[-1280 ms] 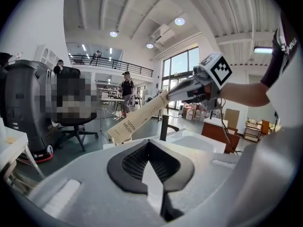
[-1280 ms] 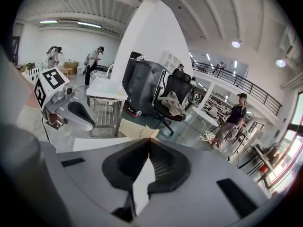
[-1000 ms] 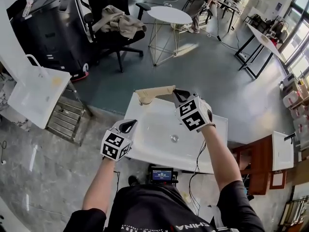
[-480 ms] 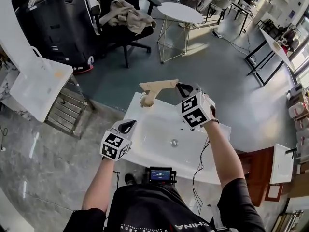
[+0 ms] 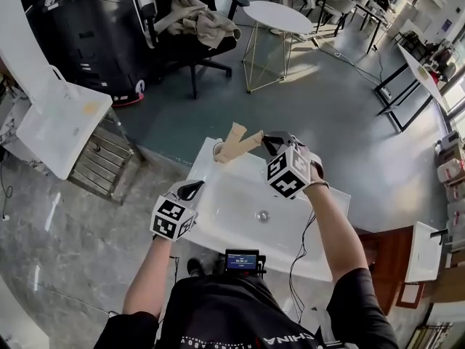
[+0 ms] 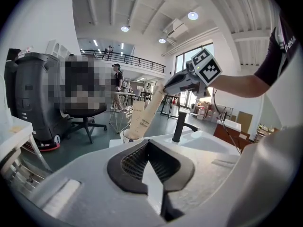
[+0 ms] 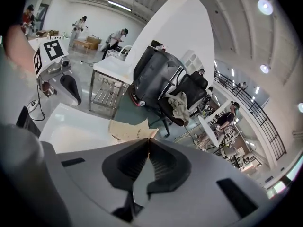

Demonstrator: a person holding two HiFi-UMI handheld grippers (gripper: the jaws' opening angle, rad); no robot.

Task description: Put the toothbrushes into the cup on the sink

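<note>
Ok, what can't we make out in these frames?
- Cup inside: every view, the toothbrush pack covers its mouth.
- Brush itself: wrapped in the pack.
- Tap: head view, behind the right gripper.
- Pack print: right gripper view, too small.

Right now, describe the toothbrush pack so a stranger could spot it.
Find the white sink in front of the person; a cup stands at its far left corner. The toothbrush pack is the flat tan sleeve slanting from that cup up to the right claw, the only tan thing there.
</note>
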